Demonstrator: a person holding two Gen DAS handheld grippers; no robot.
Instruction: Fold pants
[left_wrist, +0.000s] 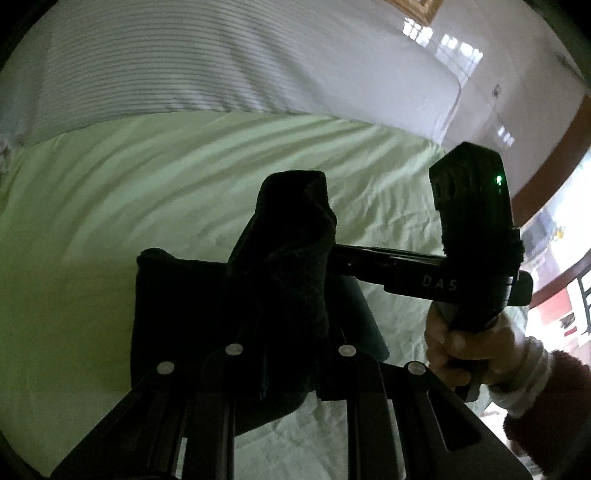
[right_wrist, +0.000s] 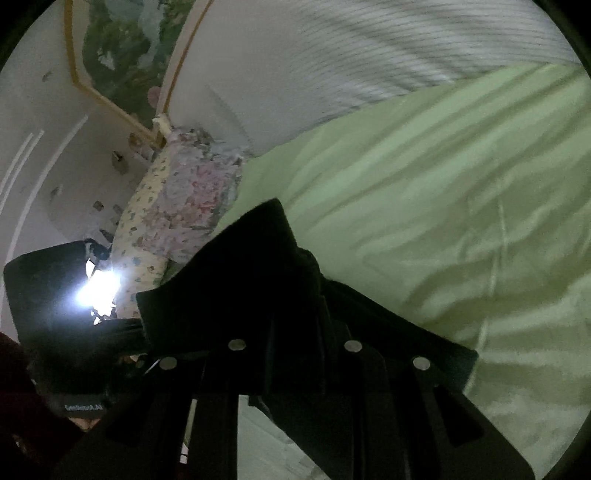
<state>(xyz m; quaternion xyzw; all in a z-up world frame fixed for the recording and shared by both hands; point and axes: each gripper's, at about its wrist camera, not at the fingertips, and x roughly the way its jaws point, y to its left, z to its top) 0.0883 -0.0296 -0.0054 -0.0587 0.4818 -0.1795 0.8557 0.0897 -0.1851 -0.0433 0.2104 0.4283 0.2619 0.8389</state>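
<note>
Both the left gripper (left_wrist: 284, 258) and right gripper (right_wrist: 291, 280) pinch dark pants (left_wrist: 207, 302) above the green bedsheet (left_wrist: 110, 221). The fold looks under way; laying down remains.

hidden: both tongs' tips, under pants (left_wrist: 280, 266) | blurred: striped bedding (right_wrist: 406, 48)

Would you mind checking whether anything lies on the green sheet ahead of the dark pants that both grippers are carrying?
Nothing visible does. The left gripper and right gripper each pinch the dark pants, and the green sheet ahead looks bare; the floral pillow lies off to the side.
</note>
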